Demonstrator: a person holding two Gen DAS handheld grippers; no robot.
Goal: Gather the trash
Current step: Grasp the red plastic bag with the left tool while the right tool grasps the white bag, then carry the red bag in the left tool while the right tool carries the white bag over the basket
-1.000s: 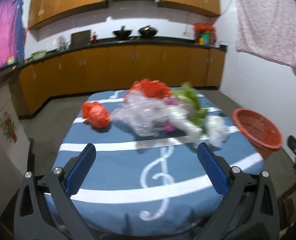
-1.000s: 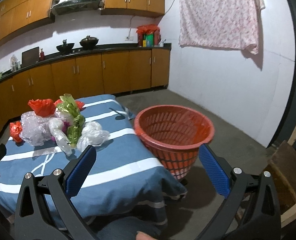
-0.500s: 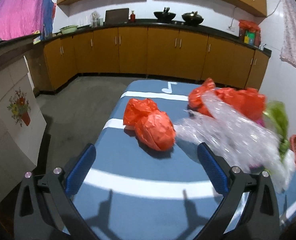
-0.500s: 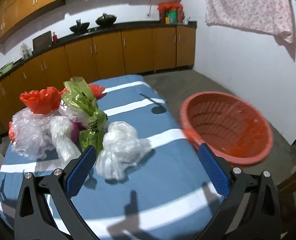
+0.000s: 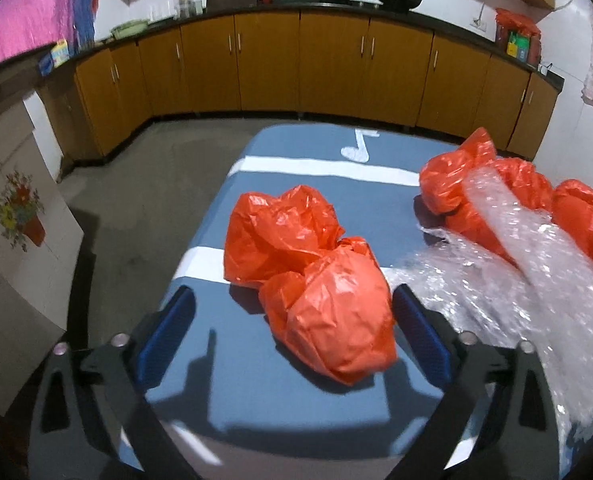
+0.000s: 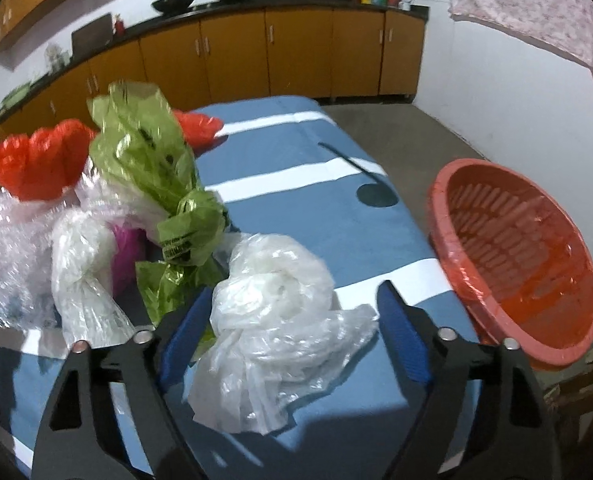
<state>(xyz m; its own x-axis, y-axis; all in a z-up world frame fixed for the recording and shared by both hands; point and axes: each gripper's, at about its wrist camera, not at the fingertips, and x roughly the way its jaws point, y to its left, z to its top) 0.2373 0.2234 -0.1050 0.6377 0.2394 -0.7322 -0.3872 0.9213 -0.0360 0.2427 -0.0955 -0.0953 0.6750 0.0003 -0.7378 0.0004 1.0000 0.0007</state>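
- Over the blue, white-striped counter (image 5: 328, 156), the left claw (image 5: 292, 322) hung wide open and empty, its blue pads either side of a crumpled orange plastic bag (image 5: 316, 284), the right pad close to the bag, no contact visible.
- At the counter's other end, the right claw (image 6: 292, 328) was likewise spread wide, gripping nothing, with a wadded clear plastic bag (image 6: 272, 320) lying between its pads.
- Both bags looked feather-light, soft and slippery; by my judgement a pinch across the thickest, most bunched part would hold best, since thin film could slide out.
- Bubble wrap (image 5: 512, 276), knobbly and glossy, sprawled just beside the orange bag, with more orange bags (image 5: 500, 188) behind it.
- A crinkled green bag (image 6: 156, 184) and a knotted white bag (image 6: 82, 276) stood in the heap near the clear one.
- A slotted red plastic basket (image 6: 516, 256) waited off the counter's edge, apparently holding no trash yet.
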